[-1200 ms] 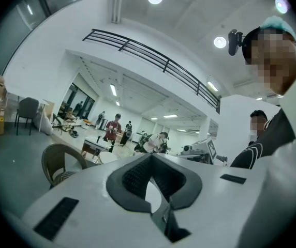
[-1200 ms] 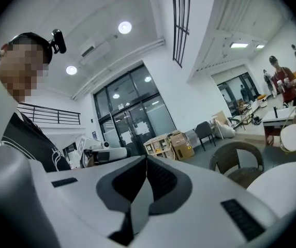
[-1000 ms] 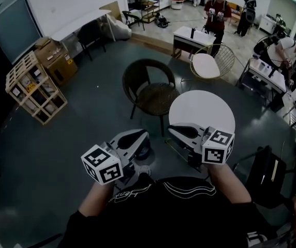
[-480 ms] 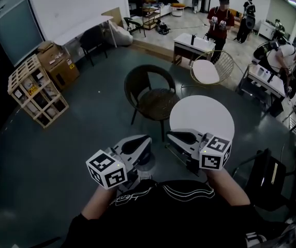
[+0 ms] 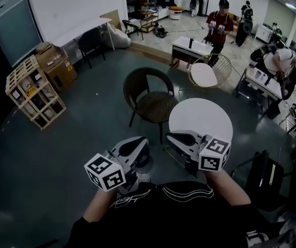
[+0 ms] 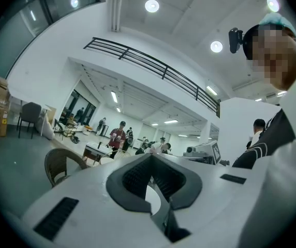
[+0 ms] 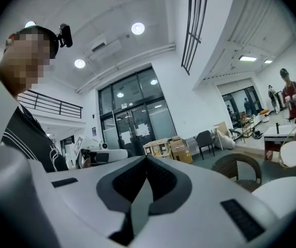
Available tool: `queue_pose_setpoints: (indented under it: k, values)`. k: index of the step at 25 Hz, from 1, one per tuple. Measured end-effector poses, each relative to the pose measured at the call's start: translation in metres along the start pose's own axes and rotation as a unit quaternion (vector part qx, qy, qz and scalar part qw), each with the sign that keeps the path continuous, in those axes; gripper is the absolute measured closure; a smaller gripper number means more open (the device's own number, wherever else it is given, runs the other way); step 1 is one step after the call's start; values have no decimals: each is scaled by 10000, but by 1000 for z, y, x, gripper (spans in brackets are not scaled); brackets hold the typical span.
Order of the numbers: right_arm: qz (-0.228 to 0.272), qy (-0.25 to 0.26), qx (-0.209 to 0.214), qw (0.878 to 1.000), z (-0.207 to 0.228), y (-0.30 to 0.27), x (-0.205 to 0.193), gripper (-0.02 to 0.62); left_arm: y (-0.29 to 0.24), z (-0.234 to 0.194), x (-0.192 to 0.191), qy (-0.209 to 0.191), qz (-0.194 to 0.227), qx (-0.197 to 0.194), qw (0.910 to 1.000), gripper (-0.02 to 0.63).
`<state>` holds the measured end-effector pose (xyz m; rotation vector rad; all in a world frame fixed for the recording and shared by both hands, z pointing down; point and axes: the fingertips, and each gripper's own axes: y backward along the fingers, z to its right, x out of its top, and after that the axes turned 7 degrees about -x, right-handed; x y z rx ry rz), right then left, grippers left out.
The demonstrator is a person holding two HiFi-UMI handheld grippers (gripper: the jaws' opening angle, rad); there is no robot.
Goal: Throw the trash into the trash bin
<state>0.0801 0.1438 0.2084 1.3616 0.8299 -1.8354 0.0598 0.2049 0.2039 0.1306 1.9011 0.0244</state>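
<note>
No trash and no trash bin can be made out in any view. In the head view my left gripper (image 5: 144, 142) and my right gripper (image 5: 169, 135) are held level close in front of the person's chest, tips turned toward each other and a little apart. Both are shut with nothing between the pads. The left gripper view shows its jaws (image 6: 150, 157) closed, with the room beyond them. The right gripper view shows the same for its jaws (image 7: 147, 159). A small dark round thing (image 5: 146, 161) lies on the floor under the left gripper; I cannot tell what it is.
A round white table (image 5: 202, 115) stands just beyond the right gripper, with a dark wicker chair (image 5: 153, 94) to its left. A wooden crate (image 5: 31, 92) and cardboard boxes (image 5: 57, 63) sit at the far left. Several people stand at desks at the back right.
</note>
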Motion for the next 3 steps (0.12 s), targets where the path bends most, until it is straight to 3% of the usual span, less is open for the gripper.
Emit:
queue_pose_setpoints:
  k: [3]
  values:
    - [-38, -59, -7, 10000, -4, -4, -1, 561, 8, -4, 2, 122, 76, 27, 9999, 600]
